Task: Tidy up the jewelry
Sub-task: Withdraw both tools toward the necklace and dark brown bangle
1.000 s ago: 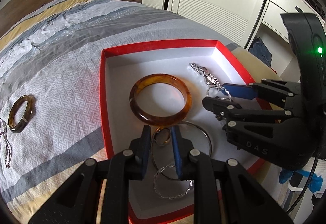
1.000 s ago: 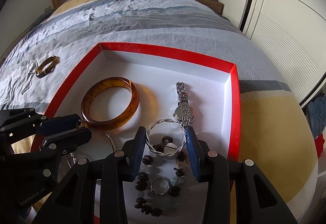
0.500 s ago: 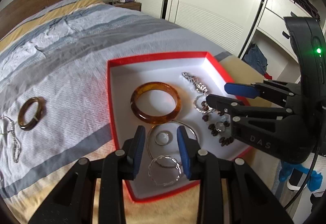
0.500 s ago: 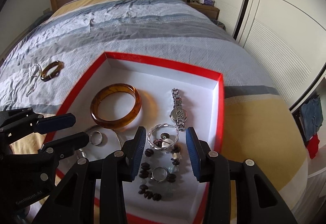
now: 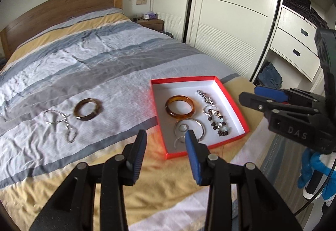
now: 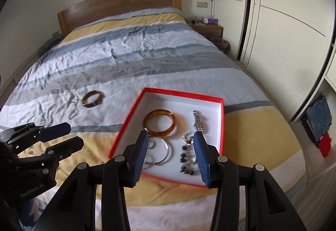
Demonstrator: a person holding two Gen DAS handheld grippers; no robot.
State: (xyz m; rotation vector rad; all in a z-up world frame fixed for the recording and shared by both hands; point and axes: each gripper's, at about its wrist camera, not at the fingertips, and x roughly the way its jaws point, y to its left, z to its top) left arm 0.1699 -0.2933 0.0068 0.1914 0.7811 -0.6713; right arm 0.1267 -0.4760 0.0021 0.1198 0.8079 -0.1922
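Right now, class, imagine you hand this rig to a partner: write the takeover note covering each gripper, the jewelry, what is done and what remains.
Left gripper: jaws opening, nothing between them, above the bed's near edge.
Right gripper: jaws opening, empty, above the red box.
In the box: amber bangle, watch, thin silver bangle, beaded bracelet, rings.
Still on the bedspread, left of the box: dark bangle and silver chain.
Done: most pieces boxed.
Left: probably move those two into the box.
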